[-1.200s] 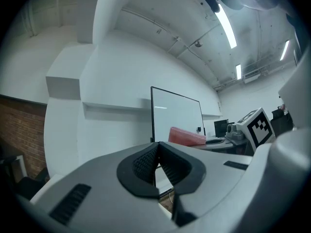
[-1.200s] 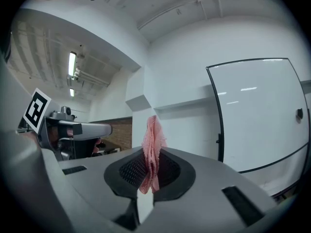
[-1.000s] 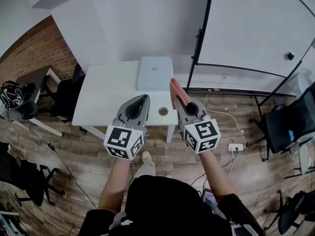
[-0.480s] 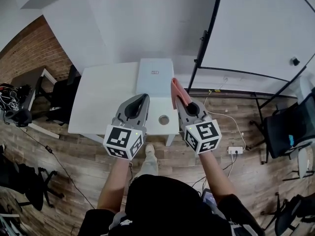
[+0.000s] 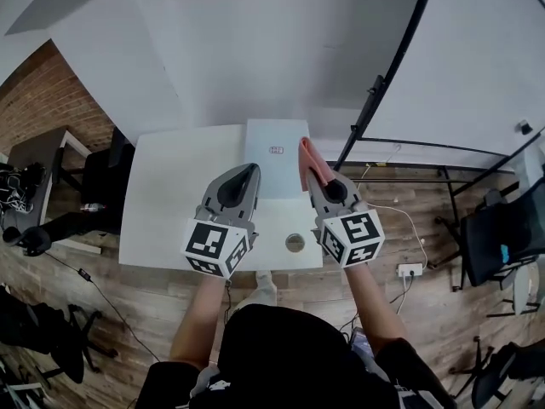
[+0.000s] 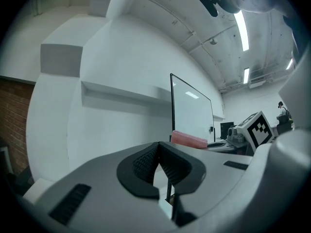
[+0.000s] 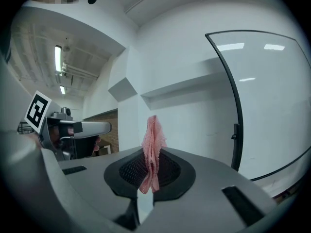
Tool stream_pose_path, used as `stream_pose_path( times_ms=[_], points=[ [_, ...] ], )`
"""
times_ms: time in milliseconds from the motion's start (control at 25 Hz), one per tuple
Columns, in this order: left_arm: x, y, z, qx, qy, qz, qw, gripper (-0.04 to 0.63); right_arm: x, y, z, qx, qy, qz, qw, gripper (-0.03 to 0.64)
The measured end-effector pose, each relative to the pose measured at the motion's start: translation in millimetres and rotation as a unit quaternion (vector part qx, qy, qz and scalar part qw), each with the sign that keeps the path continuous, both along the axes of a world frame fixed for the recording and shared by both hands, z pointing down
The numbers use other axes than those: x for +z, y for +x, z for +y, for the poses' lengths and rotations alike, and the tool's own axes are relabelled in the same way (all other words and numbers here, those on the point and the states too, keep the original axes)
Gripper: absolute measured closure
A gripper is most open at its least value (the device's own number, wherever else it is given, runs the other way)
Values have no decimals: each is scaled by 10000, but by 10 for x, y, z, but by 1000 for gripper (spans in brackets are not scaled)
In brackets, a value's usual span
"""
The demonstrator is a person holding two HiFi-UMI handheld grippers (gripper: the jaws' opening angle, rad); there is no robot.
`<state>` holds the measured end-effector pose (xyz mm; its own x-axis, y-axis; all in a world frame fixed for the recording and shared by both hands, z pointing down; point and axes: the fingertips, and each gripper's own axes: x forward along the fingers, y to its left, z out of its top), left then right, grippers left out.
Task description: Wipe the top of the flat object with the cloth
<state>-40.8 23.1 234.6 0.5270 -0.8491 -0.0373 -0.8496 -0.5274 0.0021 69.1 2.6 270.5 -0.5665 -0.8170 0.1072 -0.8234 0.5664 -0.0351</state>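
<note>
The white desk point(image 5: 162, 211) fills the middle of my head view. On its far side, toward 12 o'clock from me, lies the flat object point(image 5: 274, 143), a pale slab with a small mark on its top. Nothing rests on it and I see no sign that the cloth has met it, so I judge the wiping not yet begun. The cloth is in hand, and the whole pass over the top is left to do. My left hand-held gripper point(image 5: 249, 170) hangs by the slab's 7 o'clock corner, its jaws pressed together with nothing between them. My right hand-held gripper point(image 5: 313, 175) sits near the slab's 4 o'clock corner, clenched on the pink cloth point(image 5: 305, 153). The cloth stands up from the pads in a bunched fold and, seen from above, runs along the slab's 3 o'clock edge. The right gripper view shows only wall behind it, so I take it to be held clear of the top. I find no containers. The one small round thing point(image 5: 295, 243) at the desk's near edge, about 5 o'clock of the slab, may be a cable hole or a cap; it is too small to tell.
</note>
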Motion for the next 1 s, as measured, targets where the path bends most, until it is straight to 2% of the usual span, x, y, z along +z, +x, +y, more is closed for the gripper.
stream_pose_path(
  times_ms=[280,520,840,1000],
  points=[
    [31,-308,-664,115,-122,38,9999,584,-15,-299,-670,117,-84,52,9999,572],
    [90,-450,-1070,253,-218,171,9993,584,18,-436,-1025,224,-123,144,9996,572],
    [261,-555,-1264,447,-403,310,9977,584,161,-514,-1201,360,-270,260,9986,572],
    [417,-516,-1295,561,-519,249,9968,584,287,-468,-1236,392,-387,279,9981,573]
  ],
)
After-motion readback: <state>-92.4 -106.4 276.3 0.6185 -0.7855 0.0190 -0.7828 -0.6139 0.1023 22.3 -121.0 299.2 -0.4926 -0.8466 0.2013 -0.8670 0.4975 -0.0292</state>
